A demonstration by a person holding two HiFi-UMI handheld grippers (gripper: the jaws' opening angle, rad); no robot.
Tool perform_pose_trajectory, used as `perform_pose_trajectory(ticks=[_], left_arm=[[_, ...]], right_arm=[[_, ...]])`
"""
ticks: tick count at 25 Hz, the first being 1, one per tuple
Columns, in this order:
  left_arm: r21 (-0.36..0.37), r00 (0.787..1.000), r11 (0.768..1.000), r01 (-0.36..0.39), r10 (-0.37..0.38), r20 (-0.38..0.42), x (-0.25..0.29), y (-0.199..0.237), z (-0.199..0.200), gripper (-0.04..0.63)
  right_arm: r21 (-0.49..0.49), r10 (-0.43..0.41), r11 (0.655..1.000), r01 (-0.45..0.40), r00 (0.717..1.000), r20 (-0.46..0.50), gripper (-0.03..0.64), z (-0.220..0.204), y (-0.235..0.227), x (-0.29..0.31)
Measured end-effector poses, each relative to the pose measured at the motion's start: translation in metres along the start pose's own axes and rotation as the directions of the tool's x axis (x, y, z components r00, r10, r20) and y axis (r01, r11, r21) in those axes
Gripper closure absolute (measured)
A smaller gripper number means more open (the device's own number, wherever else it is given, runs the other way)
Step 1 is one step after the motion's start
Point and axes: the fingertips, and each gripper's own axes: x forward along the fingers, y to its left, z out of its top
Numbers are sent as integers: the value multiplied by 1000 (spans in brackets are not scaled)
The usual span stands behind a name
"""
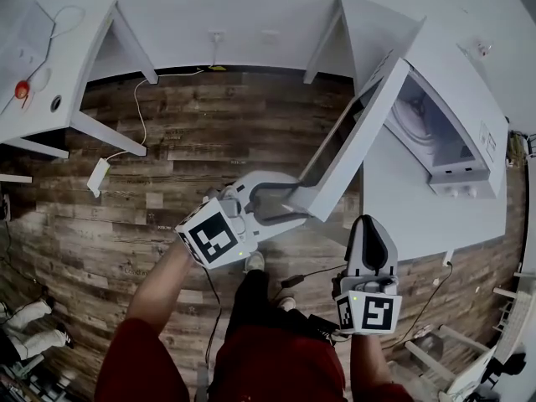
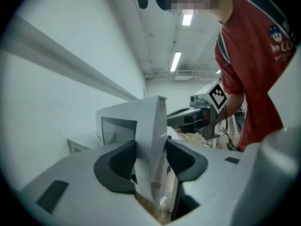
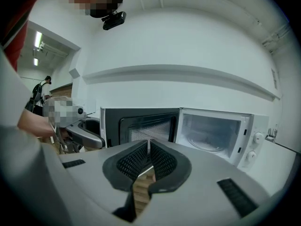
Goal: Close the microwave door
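Observation:
The white microwave (image 1: 444, 132) stands on a white table (image 1: 402, 216) at the right, its cavity (image 3: 211, 131) showing. Its door (image 1: 352, 141) hangs wide open, swung out to the left over the floor. My left gripper (image 1: 289, 206) reaches in from the left and has the door's free edge (image 2: 150, 135) between its two pads, which sit against both faces. My right gripper (image 1: 370, 224) hovers over the table's front edge, facing the inside of the door (image 3: 141, 126), shut with nothing in it. It is also in the left gripper view (image 2: 176, 119).
More white tables (image 1: 50, 82) stand at the back left, with a cable and a power brick (image 1: 98, 177) on the wood floor. A wall shelf (image 3: 178, 74) runs above the microwave. My own legs and shoes are below the door.

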Motion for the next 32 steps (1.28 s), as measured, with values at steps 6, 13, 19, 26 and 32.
perform_pose_trajectory(ticks=[6,13,19,26,32], left_arm=[[10,998,999,51,-50,-26,16,-17,-1,408],[24,996,996,87,-87,-2,45,-40,9,428],[33,997,997,76,-75,-28,79,-60,16,428],[46,998,998,37,-35,-55,126,-79,23,436],[28,997,1000,-2,4,-78,165,-89,29,442]], right_arm=[[19,-45,999,45,999,15,580,-1,-12,-16],[45,-115,993,114,993,39,580,-2,-37,-44],[81,-178,982,173,983,56,580,-8,-72,-71],[109,-193,977,185,979,71,580,-22,-120,-91],[116,-198,975,189,977,75,580,-25,-165,-105]])
